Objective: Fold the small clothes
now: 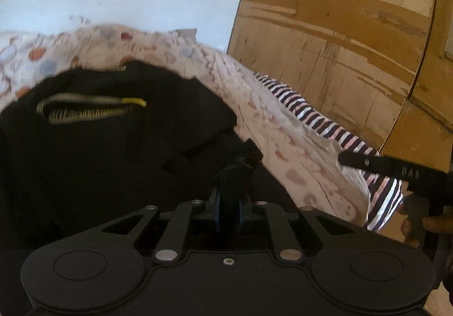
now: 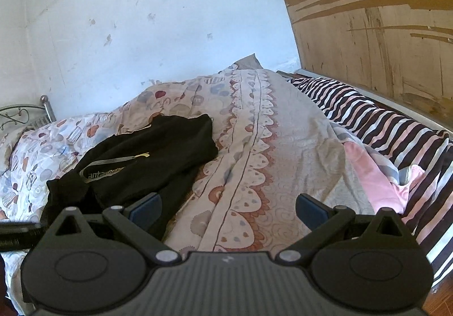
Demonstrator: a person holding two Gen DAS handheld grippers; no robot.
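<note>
A black garment (image 1: 113, 146) with a grey and yellow logo (image 1: 87, 109) lies on a patterned bedspread (image 1: 283, 129). My left gripper (image 1: 230, 202) is shut on a bunched edge of the black garment at its near right side. The garment also shows in the right wrist view (image 2: 147, 154), partly folded, at the left. My right gripper (image 2: 228, 211) is open and empty above the bedspread (image 2: 269, 146), to the right of the garment. One of its fingers shows in the left wrist view (image 1: 376, 164) at the right edge.
A striped navy, pink and white cover (image 2: 382, 123) lies along the bed's right side by a worn wooden panel (image 2: 382, 32). A pale blue wall (image 2: 141, 18) stands behind. A metal bedframe (image 2: 45, 106) shows at the far left.
</note>
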